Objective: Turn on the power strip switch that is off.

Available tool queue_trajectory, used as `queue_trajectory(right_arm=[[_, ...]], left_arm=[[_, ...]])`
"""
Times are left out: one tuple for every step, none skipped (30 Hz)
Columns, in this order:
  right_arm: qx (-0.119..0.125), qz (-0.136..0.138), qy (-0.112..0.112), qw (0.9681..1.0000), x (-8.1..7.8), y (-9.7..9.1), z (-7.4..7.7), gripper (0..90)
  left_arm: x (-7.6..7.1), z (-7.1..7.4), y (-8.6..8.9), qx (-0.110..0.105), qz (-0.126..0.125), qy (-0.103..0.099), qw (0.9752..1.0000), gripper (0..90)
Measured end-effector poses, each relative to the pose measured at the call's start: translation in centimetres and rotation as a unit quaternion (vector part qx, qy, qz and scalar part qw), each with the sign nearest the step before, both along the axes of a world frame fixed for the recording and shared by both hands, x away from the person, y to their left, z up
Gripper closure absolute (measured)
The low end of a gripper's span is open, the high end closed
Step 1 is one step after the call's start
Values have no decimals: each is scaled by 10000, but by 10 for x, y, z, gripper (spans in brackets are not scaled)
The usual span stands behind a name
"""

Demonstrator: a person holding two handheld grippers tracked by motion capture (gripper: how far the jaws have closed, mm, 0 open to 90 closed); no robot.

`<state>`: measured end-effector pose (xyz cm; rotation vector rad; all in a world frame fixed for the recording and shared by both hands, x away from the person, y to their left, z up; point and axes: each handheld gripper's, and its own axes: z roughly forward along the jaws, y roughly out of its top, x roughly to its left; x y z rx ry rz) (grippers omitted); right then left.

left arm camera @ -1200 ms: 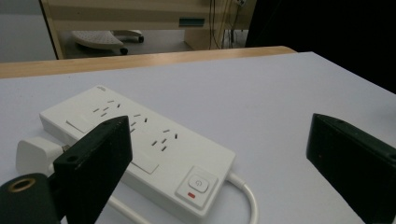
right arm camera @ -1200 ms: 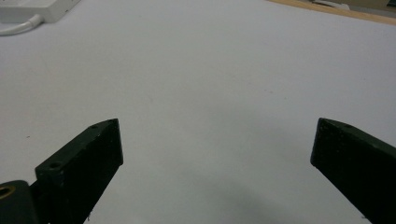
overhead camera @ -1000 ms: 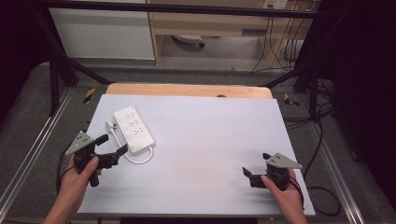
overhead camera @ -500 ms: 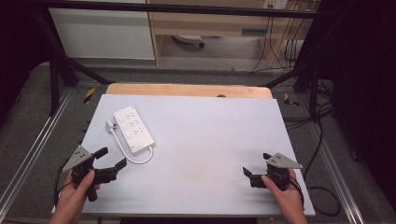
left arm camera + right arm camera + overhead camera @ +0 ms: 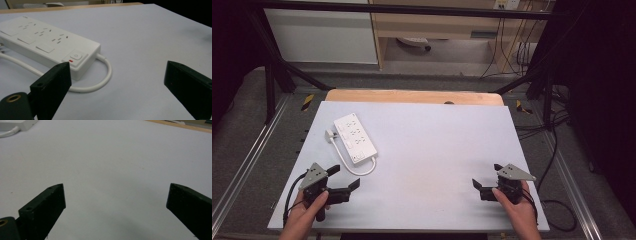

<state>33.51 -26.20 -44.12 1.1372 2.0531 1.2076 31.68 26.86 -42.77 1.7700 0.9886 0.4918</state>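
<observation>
A white power strip (image 5: 355,138) lies flat on the left half of the white table (image 5: 437,145), its white cable (image 5: 357,170) looping off the near end to a plug (image 5: 330,135) at its left. My left gripper (image 5: 344,177) is held near the front left edge, a little short of the cable loop, open and with nothing in it. In the left gripper view the strip (image 5: 45,42), with its switch facing me, and the cable (image 5: 105,75) lie just beyond the open left gripper (image 5: 117,70). My right gripper (image 5: 487,176) is open at the front right over bare table (image 5: 112,157).
A wooden strip (image 5: 412,96) runs along the table's far edge. Metal frame rails (image 5: 252,160) flank the table on both sides. Behind the table are cabinets and hanging cables (image 5: 522,50). A corner of the strip (image 5: 25,123) shows at the top left of the right gripper view.
My left gripper has drawn back from beside the power strip toward the table's front edge and stays open. The right gripper has held still.
</observation>
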Motion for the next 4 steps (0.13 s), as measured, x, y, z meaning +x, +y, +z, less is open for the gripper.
queue_trajectory(right_arm=[[-32, -23, 33, 10000, 1, 0, -1, 25], [-147, -103, 124, 9998, 3, 0, -4, 26], [-201, -177, 188, 9995, 4, 0, -5, 29], [-201, -177, 188, 9995, 4, 0, -5, 29]], left_arm=[[0, -2, -2, 4, -6, 20, 10000, 74], [1, -4, -3, 24, -37, 84, 10000, 78], [1, -5, -5, 43, -69, 114, 9999, 79], [2, -6, -6, 118, -88, 110, 9998, 75]])
